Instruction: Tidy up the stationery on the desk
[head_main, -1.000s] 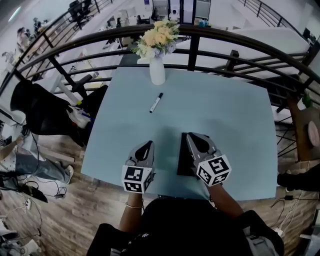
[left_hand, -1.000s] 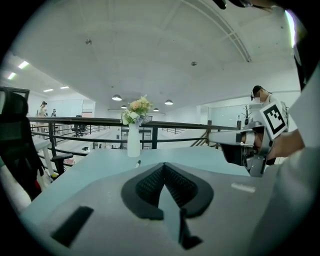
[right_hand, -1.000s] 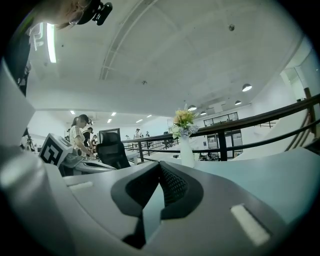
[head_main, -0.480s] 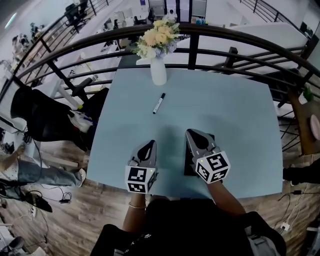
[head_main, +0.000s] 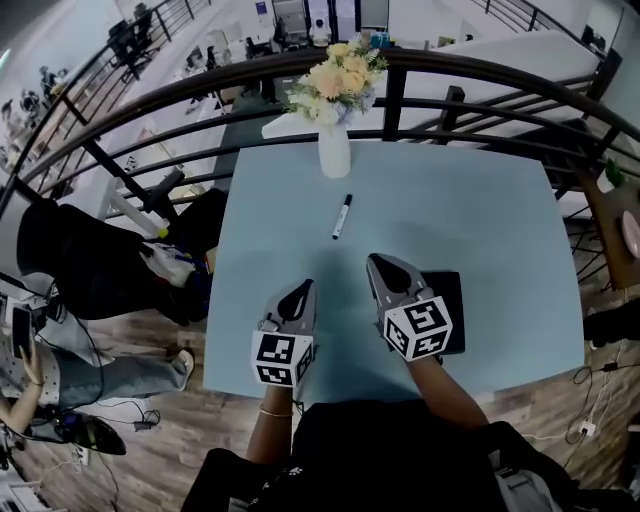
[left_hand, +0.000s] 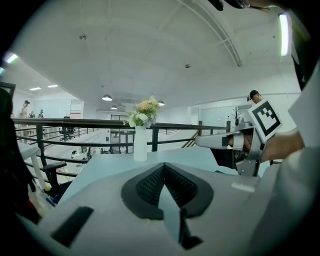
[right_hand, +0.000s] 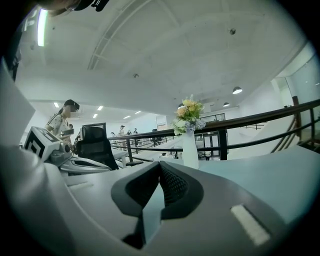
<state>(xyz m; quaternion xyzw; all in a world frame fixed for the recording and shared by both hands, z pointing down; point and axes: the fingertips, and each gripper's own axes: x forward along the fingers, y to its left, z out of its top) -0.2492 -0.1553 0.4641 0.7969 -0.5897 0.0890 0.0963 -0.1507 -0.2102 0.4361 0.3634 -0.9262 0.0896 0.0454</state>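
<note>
Our left claw (head_main: 298, 296) and right claw (head_main: 386, 268) hover side by side over the near edge of the table (head_main: 500, 220), each with its jaws together and nothing between them. We judge the tidying barely started, at the approach. A marker pen (head_main: 342, 216) lies loose toward the far edge, well apart from both claws. A flat black item (head_main: 450, 305), perhaps a notebook or case, lies by the near edge, partly under our right claw. Next we would open one claw and reach forward to the pen. We see only one container, a white vase (head_main: 334, 152) at the far edge, holding flowers (head_main: 338, 75); no pen holder shows.
</note>
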